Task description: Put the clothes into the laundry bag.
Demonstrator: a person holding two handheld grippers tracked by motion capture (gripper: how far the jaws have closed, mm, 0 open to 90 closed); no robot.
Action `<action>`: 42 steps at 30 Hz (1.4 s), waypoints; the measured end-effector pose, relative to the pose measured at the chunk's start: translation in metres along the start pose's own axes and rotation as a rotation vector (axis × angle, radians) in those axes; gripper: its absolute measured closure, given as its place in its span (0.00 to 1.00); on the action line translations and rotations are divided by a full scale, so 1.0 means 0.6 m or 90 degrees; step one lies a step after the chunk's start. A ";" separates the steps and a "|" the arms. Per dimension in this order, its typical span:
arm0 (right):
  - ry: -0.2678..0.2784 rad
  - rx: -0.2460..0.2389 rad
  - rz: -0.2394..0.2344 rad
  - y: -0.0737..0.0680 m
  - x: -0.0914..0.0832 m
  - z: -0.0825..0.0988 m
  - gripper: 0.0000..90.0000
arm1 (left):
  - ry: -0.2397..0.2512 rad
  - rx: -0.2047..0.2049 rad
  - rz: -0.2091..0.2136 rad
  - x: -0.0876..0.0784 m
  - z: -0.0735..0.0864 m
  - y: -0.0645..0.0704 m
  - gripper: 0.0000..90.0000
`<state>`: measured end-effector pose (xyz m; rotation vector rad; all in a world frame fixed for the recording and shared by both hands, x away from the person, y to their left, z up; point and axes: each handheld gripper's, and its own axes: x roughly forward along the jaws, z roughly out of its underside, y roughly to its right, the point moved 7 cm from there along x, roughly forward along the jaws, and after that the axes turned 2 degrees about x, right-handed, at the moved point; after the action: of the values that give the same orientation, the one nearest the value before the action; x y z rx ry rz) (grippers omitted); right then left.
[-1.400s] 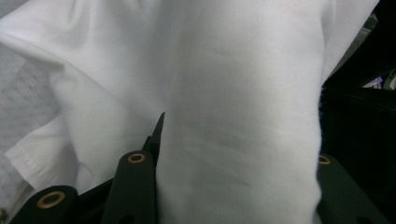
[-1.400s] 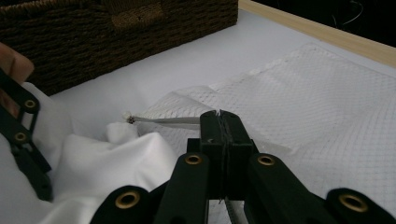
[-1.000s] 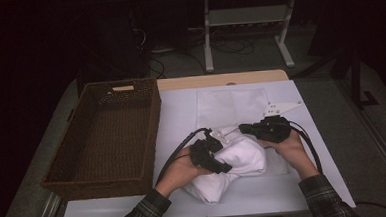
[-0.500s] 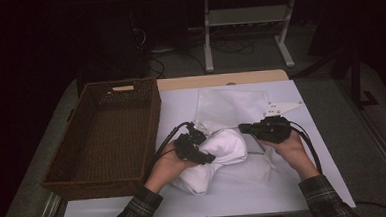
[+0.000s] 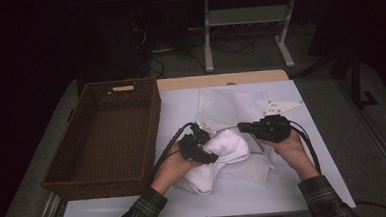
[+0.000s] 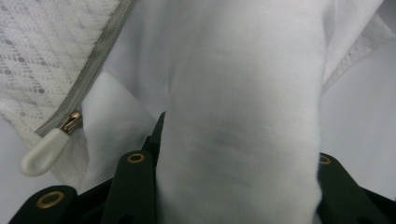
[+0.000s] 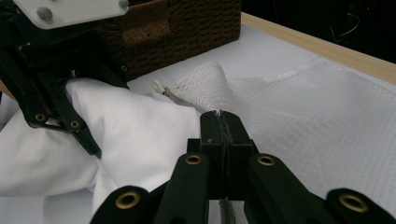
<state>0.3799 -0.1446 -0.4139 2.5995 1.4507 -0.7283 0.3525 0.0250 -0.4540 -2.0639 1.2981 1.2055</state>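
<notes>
Gripping white cloth [image 5: 228, 149] (left gripper [image 5: 199, 149]), right gripper [image 7: 223, 122] pinching mesh bag [image 7: 303, 107]

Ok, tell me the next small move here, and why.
Probably push the white cloth further into the mesh laundry bag. The left gripper clamps a bunched fold of it, the right gripper pinches the bag's zipper edge, and most of the cloth lies outside.

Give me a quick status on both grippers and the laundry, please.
Left gripper shut on white garment. Right gripper shut on mesh laundry bag edge by the zipper. Wicker basket left, nothing blocking.
</notes>
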 end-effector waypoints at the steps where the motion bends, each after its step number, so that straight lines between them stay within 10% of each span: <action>1: 0.002 0.000 0.000 -0.001 -0.001 -0.002 0.99 | 0.002 -0.005 0.000 0.002 -0.003 0.001 0.61; 21: 0.009 0.004 -0.013 -0.008 -0.004 -0.006 0.98 | 0.009 -0.035 -0.019 0.044 -0.036 -0.020 0.61; 42: -0.056 -0.026 -0.037 -0.058 0.019 0.032 0.98 | 0.025 -0.031 -0.030 0.059 -0.026 -0.020 0.60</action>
<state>0.3494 -0.1219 -0.4305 2.4715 1.5049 -0.8002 0.3769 0.0015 -0.4764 -2.1510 1.2412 1.1928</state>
